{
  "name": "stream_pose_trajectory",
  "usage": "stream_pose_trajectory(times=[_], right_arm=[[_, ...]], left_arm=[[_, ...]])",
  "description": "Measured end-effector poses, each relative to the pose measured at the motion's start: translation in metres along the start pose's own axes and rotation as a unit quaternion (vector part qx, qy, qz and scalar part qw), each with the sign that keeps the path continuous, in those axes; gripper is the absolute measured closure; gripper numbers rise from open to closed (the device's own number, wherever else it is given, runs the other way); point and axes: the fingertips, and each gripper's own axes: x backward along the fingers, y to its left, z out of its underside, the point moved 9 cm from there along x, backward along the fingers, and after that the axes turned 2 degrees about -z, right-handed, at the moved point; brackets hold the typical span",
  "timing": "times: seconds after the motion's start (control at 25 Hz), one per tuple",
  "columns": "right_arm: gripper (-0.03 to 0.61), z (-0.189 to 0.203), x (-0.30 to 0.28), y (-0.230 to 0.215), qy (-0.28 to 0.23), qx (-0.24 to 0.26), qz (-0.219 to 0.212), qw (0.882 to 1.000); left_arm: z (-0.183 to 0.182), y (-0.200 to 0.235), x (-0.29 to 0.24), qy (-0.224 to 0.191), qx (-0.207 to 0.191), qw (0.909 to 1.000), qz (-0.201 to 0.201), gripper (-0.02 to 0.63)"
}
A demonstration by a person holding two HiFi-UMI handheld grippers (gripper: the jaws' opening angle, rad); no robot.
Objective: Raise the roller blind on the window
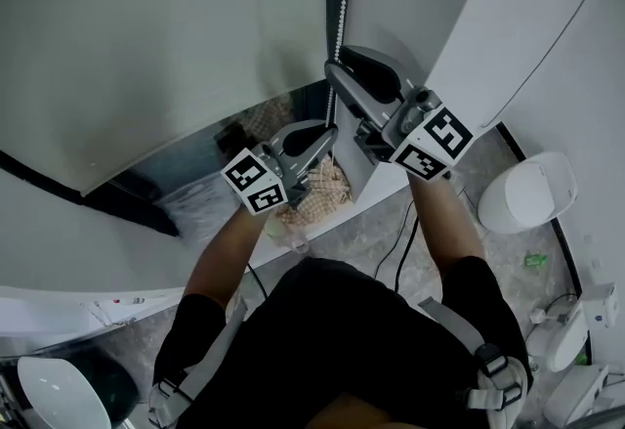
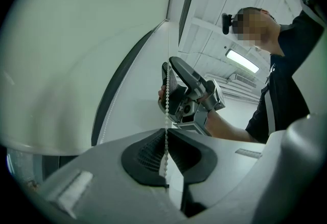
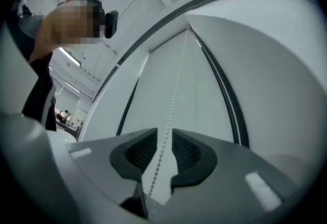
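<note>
white roller blind [image 1: 146, 26], grey floor [image 1: 363, 236]; left claw [image 2: 166, 137] clamps bead chain [image 2: 166, 110], right claw [image 3: 164, 135] open around it.

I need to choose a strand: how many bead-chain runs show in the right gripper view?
2. One bead-chain run passes between the right gripper's open jaws; the other run hangs to its right, along the dark frame.

light: dim, cool, even | source: ceiling lamp [image 2: 241, 60] glowing at 2 o'clock in left gripper view | edges: fisheye bending, black corners | focus: foreground soft
</note>
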Motion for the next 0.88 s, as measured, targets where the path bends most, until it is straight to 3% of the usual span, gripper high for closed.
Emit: stream_pose_trajectory(times=[0.12, 0.4, 0.52, 0.68, 0.8, 0.88], right_arm=[[0.540, 0.000, -0.007, 0.004, 0.007, 0.009, -0.001, 1.000], [0.561, 0.008, 0.006, 0.003, -0.013, -0.033, 0.003, 0.999], [0.563, 0.028, 0.016, 0.006, 0.017, -0.026, 0.006, 0.999], [0.568, 0.078, 0.040, 0.009, 0.071, -0.043, 0.018, 0.996], [0.569, 0.115, 0.056, 0.020, 0.115, -0.042, 0.009, 0.992], [0.569, 0.128, 0.065, 0.027, 0.116, -0.058, 0.008, 0.992]], left_arm=[[0.000, -0.001, 0.000, -0.004, 0.003, 1.0000, -0.002, 0.597], [0.008, 0.001, -0.002, -0.001, 0.009, 1.0000, 0.001, 0.597], [0.035, 0.004, -0.003, 0.027, 0.017, 0.9995, -0.003, 0.597], [0.086, 0.013, 0.009, 0.079, 0.062, 0.9947, -0.024, 0.595], [0.122, 0.007, 0.018, 0.160, 0.029, 0.9864, -0.025, 0.595], [0.135, 0.003, 0.026, 0.169, 0.047, 0.9841, -0.030, 0.595]])
